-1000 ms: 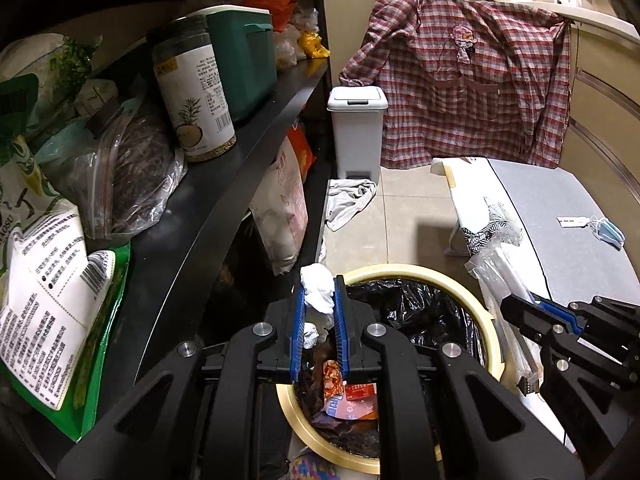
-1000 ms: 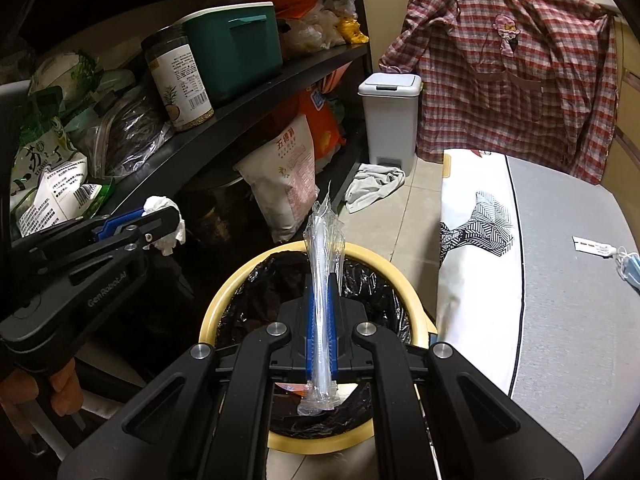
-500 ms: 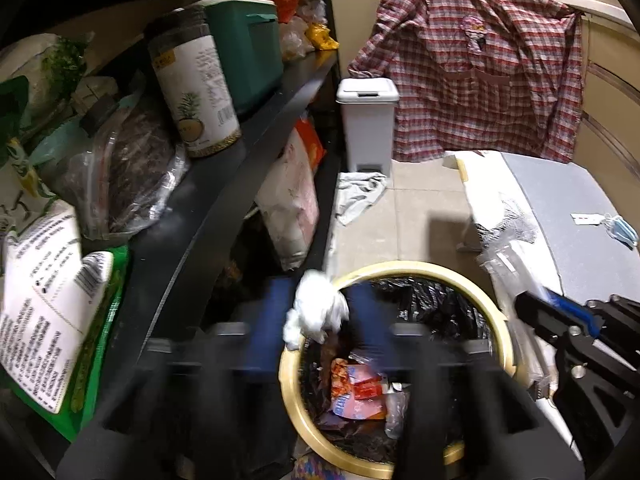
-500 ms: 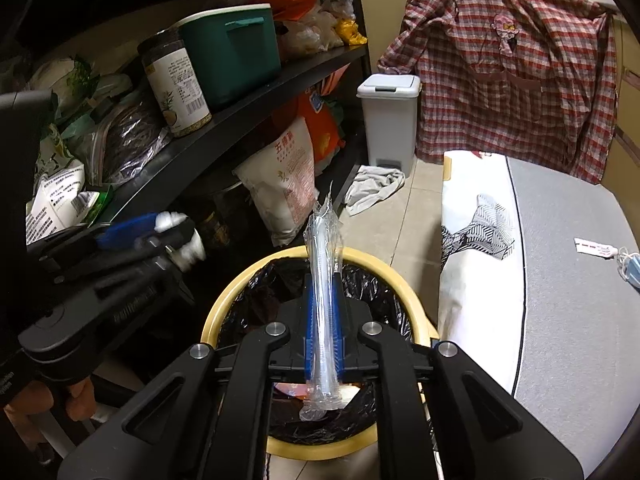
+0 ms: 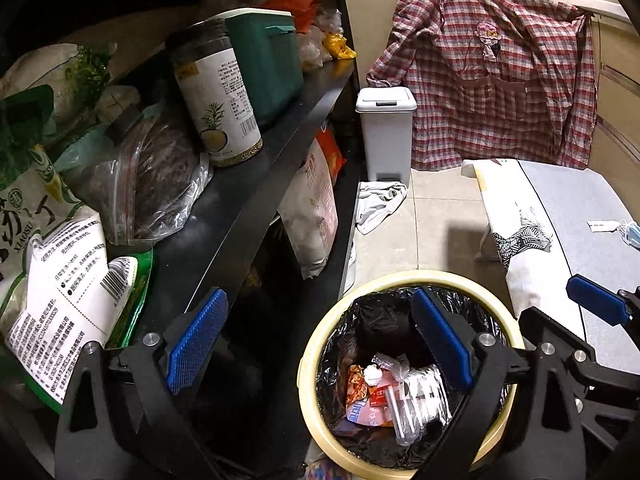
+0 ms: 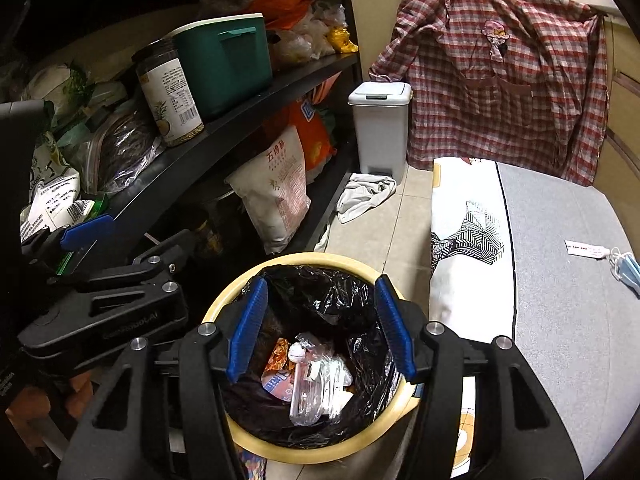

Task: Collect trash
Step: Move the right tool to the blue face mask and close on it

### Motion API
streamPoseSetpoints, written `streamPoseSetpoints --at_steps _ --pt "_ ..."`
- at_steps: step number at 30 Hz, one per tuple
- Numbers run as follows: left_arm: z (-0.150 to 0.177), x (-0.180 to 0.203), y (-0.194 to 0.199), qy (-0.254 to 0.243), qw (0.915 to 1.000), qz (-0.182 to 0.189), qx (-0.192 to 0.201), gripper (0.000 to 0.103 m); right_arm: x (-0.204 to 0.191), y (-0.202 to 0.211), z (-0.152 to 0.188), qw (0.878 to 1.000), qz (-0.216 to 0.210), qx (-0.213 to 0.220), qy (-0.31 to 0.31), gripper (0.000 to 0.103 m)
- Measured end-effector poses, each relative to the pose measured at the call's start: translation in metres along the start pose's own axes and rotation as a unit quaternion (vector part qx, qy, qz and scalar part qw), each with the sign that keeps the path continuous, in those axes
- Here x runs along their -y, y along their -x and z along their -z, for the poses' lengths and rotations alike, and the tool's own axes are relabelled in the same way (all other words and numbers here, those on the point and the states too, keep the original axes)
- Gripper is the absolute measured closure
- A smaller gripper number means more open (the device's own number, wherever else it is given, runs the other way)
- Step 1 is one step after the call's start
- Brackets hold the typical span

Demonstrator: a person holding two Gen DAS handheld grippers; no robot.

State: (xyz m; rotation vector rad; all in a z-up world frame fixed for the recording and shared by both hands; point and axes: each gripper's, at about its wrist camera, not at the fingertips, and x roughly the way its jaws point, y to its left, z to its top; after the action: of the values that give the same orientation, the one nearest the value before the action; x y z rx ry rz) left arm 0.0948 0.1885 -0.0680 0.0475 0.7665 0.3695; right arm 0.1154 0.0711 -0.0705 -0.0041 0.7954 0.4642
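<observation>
A round yellow-rimmed trash bin [image 5: 316,344] [image 6: 224,300] with a black liner stands on the floor below both grippers. Inside lie a clear plastic wrapper [image 6: 320,384] [image 5: 416,400], a small white tissue wad [image 6: 297,352] [image 5: 372,374] and red snack packets [image 5: 356,384]. My left gripper [image 5: 320,340] is open and empty above the bin's left rim. My right gripper [image 6: 320,326] is open and empty over the bin. A blue face mask [image 6: 626,268] [image 5: 632,234] and a small white tag [image 6: 588,249] lie on the grey table [image 6: 560,300].
A black shelf [image 5: 248,200] on the left holds a jar [image 5: 216,100], a green box [image 6: 224,64] and food bags. A small grey pedal bin [image 6: 378,128], a rag [image 6: 364,196] on the floor and a hanging plaid shirt [image 6: 504,80] are behind.
Both grippers opened. The tissue wad fell from the left gripper and the plastic wrapper from the right gripper; both now lie in the bin.
</observation>
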Motion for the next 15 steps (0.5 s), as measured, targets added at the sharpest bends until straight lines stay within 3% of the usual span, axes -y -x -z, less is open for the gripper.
streamPoseSetpoints --at_steps 15 --pt "-0.001 0.018 0.026 -0.009 0.9992 0.018 0.035 0.013 0.017 0.046 0.008 1.000 0.016 0.025 0.002 0.039"
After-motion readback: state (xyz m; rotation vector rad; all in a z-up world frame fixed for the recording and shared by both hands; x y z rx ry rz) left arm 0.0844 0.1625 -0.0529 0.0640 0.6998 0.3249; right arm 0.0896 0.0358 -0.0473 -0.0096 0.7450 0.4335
